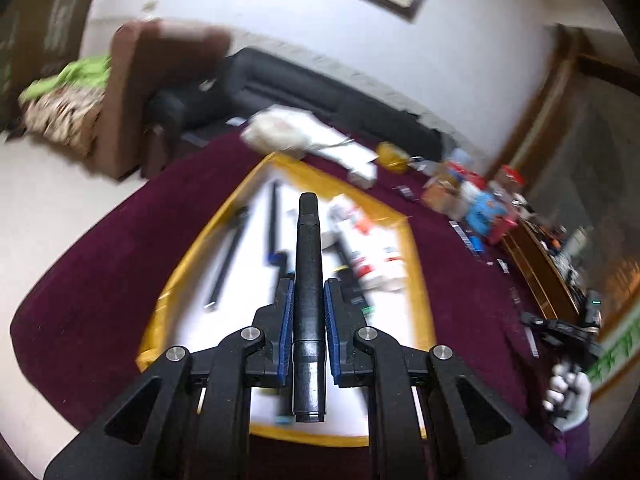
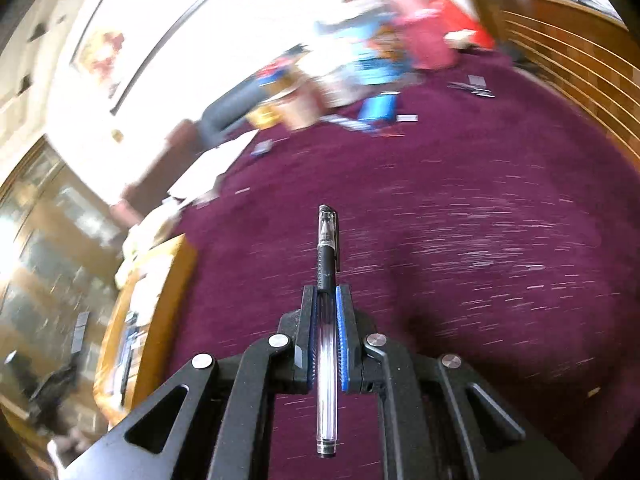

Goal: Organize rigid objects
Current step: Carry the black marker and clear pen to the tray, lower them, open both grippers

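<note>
My left gripper (image 1: 308,288) is shut on a thick black marker (image 1: 308,264) that points forward along the fingers, held above a yellow-rimmed white tray (image 1: 418,304). The tray holds several pens (image 1: 226,256) and a white tube (image 1: 370,248). My right gripper (image 2: 327,290) is shut on a clear gel pen with a black cap (image 2: 328,248), held above the maroon tablecloth (image 2: 460,240). The tray's edge (image 2: 160,312) shows at the left of the right wrist view. The right gripper and its gloved hand (image 1: 568,384) also show at the far right of the left wrist view.
Boxes and packets (image 1: 472,196) crowd the table's far right, with small cards (image 2: 476,88) scattered near them. White papers and a bag (image 1: 304,136) lie beyond the tray. A dark sofa (image 1: 320,88) and a brown armchair (image 1: 132,92) stand behind the table. A wooden cabinet (image 2: 580,72) is at the right.
</note>
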`<state>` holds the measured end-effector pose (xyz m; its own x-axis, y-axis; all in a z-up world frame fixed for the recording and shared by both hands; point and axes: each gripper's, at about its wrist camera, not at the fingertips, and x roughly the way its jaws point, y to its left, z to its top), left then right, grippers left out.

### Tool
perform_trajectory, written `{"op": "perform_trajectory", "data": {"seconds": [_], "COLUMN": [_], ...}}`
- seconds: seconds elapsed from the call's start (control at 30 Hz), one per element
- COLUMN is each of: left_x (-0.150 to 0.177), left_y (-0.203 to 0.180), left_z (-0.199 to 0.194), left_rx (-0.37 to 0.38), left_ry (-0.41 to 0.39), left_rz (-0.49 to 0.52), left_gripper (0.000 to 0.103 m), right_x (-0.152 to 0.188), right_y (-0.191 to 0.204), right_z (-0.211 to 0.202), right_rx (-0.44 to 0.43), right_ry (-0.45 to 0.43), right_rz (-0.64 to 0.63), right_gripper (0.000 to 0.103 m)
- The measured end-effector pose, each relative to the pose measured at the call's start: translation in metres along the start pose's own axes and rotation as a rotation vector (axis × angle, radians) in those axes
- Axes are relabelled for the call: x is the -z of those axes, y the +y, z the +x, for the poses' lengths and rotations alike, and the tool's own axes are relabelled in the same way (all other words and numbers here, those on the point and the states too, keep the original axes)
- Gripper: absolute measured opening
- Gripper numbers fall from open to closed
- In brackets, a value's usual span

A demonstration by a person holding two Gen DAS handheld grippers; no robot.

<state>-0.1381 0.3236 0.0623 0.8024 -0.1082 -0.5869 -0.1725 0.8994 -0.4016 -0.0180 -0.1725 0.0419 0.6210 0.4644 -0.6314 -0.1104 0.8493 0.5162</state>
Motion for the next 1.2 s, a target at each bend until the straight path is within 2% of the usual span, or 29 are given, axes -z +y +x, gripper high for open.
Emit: {"op": "perform_trajectory", "data": {"seconds": [0.1, 0.27, 0.47, 0.67, 0.77, 0.83, 1.0, 1.2], "left_x": [0.007, 0.015, 0.017, 0.018, 0.015, 0.013, 0.008, 0.009], "left_y": [0.014, 0.014, 0.014, 0.017, 0.022, 0.023, 0.036, 0.051], "left_z": [0.019, 0.042, 0.046, 0.033, 0.019, 0.01, -0.009, -0.008], "left_rx": [-0.024, -0.06, -0.127, -0.053, -0.023, -0.03, -0.043, -0.056], "left_ry": [0.041, 0.089, 0.084, 0.053, 0.022, -0.005, -0.072, -0.069], "left_rz": [-0.037, -0.028, 0.019, -0.006, -0.037, -0.045, -0.074, -0.12], "left_gripper": [0.012, 0.013, 0.013, 0.026, 0.036, 0.053, 0.058, 0.062], "right_x": [0.006, 0.021, 0.043, 0.066, 0.079, 0.087, 0.11, 0.118], "right_y": [0.047, 0.108, 0.167, 0.208, 0.224, 0.233, 0.251, 0.263], "right_z": [0.006, 0.026, 0.058, 0.097, 0.117, 0.13, 0.161, 0.159], "right_rx": [-0.086, -0.186, -0.259, -0.32, -0.355, -0.37, -0.358, -0.315], "right_ry": [0.043, 0.128, 0.232, 0.35, 0.417, 0.459, 0.538, 0.499], "right_rz": [-0.064, -0.128, -0.18, -0.178, -0.15, -0.136, -0.12, -0.208], "right_gripper": [0.008, 0.008, 0.008, 0.008, 0.008, 0.009, 0.009, 0.01]}}
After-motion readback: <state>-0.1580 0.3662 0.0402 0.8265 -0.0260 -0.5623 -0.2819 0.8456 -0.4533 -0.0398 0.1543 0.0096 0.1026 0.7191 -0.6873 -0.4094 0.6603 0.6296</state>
